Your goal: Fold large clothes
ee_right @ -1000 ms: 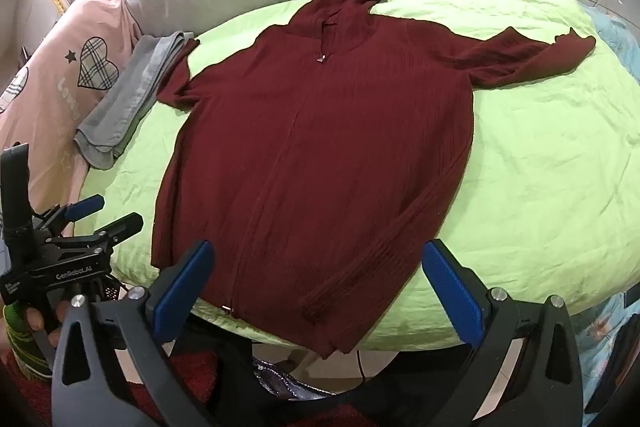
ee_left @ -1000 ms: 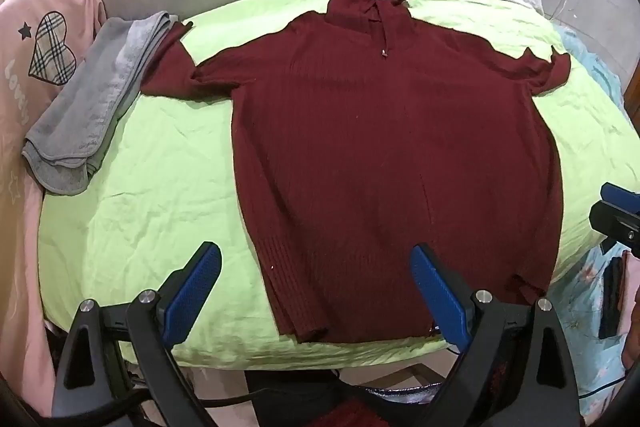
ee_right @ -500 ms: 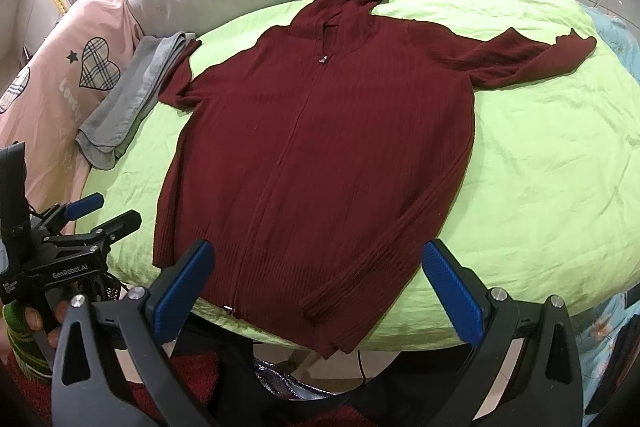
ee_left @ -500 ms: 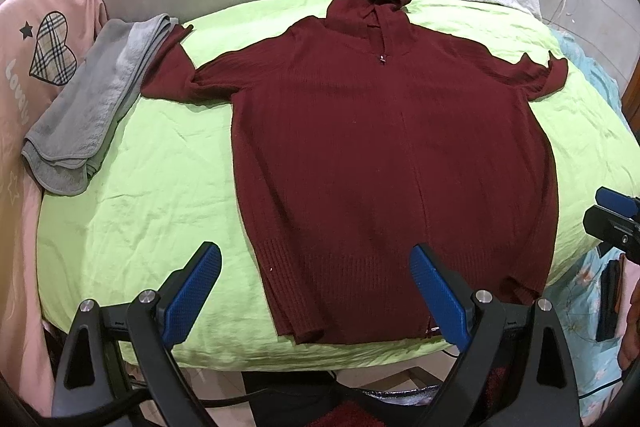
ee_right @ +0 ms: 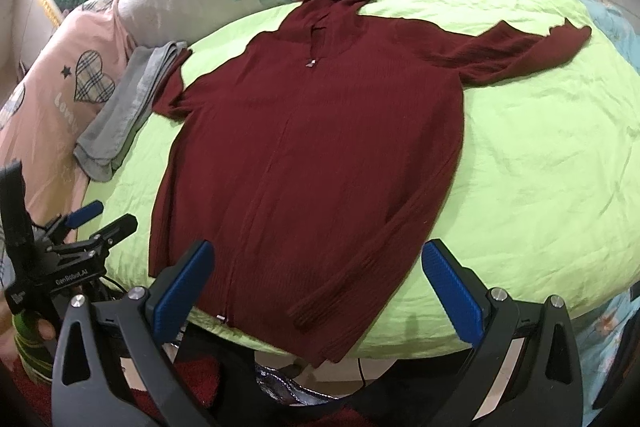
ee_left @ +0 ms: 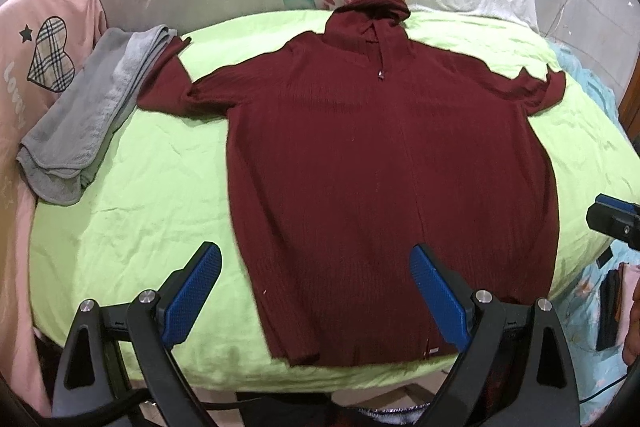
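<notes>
hoodie (ee_left: 384,163) lay flat, unfolded; left gripper (ee_left: 316,303) & right gripper (ee_right: 320,291) both released, empty. best grab sleeve (ee_right: 520,55) by cuff, fold inward.

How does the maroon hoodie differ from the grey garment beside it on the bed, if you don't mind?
The maroon hoodie lies spread flat, sleeves out; the grey garment is folded into a narrow stack. The hoodie covers the middle of the green sheet; the grey garment sits at its edge. Both rest on the bed, untouched by either gripper.

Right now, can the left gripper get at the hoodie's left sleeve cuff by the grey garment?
Probably yes: left gripper hangs open over the hem, and bare green sheet leads to the cuff, which touches the grey garment.
</notes>
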A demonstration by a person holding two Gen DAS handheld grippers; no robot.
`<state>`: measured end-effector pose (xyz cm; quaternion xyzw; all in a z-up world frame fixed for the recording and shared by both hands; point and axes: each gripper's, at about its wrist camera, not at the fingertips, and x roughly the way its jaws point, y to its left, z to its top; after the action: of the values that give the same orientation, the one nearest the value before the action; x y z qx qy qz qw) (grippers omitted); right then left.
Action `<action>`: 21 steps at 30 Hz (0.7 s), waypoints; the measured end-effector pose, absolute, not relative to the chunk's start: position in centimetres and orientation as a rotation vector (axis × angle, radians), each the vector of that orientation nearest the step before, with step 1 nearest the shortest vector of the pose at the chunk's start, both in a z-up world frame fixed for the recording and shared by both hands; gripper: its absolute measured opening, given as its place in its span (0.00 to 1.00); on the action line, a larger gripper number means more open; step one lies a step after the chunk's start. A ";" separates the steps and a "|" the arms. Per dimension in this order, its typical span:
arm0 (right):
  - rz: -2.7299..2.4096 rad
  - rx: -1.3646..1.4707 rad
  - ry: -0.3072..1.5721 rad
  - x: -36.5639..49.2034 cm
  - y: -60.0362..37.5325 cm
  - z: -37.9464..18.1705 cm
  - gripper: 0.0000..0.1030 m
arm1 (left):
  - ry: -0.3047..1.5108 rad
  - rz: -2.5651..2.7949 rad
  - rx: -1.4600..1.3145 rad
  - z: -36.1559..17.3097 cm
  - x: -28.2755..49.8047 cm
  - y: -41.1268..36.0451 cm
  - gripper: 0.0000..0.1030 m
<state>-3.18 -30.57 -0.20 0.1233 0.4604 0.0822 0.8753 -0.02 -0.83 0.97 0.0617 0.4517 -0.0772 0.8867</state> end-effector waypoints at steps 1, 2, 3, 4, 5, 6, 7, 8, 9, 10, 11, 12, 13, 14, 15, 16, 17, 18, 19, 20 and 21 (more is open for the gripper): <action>0.159 0.256 0.955 -2.9 -31.1 -0.2 1.00 | 0.933 -0.164 0.114 0.8 0.2 -0.8 0.93; 0.144 0.255 0.951 -2.8 -31.6 -0.2 1.00 | 0.929 -0.167 0.098 0.7 0.4 -0.8 0.93; 0.132 0.265 0.951 -2.5 -32.3 -0.3 1.00 | 0.925 -0.169 0.081 0.5 0.6 -0.8 0.93; 0.119 0.268 0.950 -2.3 -32.9 -0.3 1.00 | 0.924 -0.171 0.064 0.4 0.9 -0.9 0.93; 0.110 0.273 0.946 -2.1 -33.5 -0.2 1.00 | 0.927 -0.179 0.052 0.3 1.2 -1.0 0.93; 0.099 0.296 0.941 -1.9 -34.5 -0.3 1.00 | 0.947 -0.192 0.051 0.1 1.6 -1.3 0.93; 0.093 0.317 0.940 -1.6 -35.1 -0.3 1.00 | 0.958 -0.202 0.071 0.0 2.0 -1.7 0.93; 0.077 0.324 0.931 -1.5 -36.0 -0.2 1.00 | 0.972 -0.195 0.102 -0.2 2.3 -2.0 0.93; 0.069 0.352 0.924 -1.2 -37.0 -0.2 1.00 | 0.991 -0.186 0.126 -0.5 2.7 -2.4 0.93; 0.047 0.368 0.912 -1.0 -38.3 0.0 1.00 | 1.017 -0.186 0.135 -0.8 3.1 -2.6 0.93; 0.051 0.406 0.897 -0.5 -39.3 -0.1 1.00 | 1.035 -0.192 0.129 -1.0 3.4 -2.6 0.93; 0.024 0.411 0.881 -0.1 -40.8 0.2 1.00 | 1.043 -0.195 0.118 -1.2 3.9 -2.5 0.93; 0.008 0.423 0.866 0.4 -41.9 0.5 1.00 | 1.051 -0.191 0.119 -1.3 4.1 -2.5 0.93; -0.016 0.421 0.850 0.7 -43.1 0.9 1.00 | 1.057 -0.189 0.123 -1.4 4.4 -2.5 0.93; -0.051 0.424 0.821 1.3 -45.0 1.6 0.99 | 1.062 -0.188 0.127 -1.5 4.7 -2.6 0.93; -0.070 0.432 0.805 1.7 -46.1 2.0 0.98 | 1.073 -0.192 0.122 -1.6 5.0 -2.7 0.93; -0.097 0.435 0.776 2.4 -47.9 2.6 0.94 | 1.074 -0.196 0.114 -1.6 5.3 -2.7 0.93; -0.130 0.433 0.763 3.1 -49.3 3.2 0.89 | 1.080 -0.198 0.104 -1.7 5.6 -2.7 0.93; -0.160 0.441 0.756 4.0 -50.6 3.4 0.86 | 1.088 -0.197 0.098 -1.8 5.7 -2.7 0.93; -0.170 0.459 0.757 5.2 -51.3 3.3 0.79 | 1.084 -0.193 0.100 -1.9 5.9 -2.8 0.93; -0.190 0.450 0.731 6.5 -53.0 3.9 0.74 | 1.082 -0.187 0.108 -2.0 6.2 -3.0 0.93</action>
<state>6.50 -52.97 3.86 0.2177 0.3538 -0.0917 0.9050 6.22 -2.97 -1.99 0.0513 0.5138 -0.0889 0.8518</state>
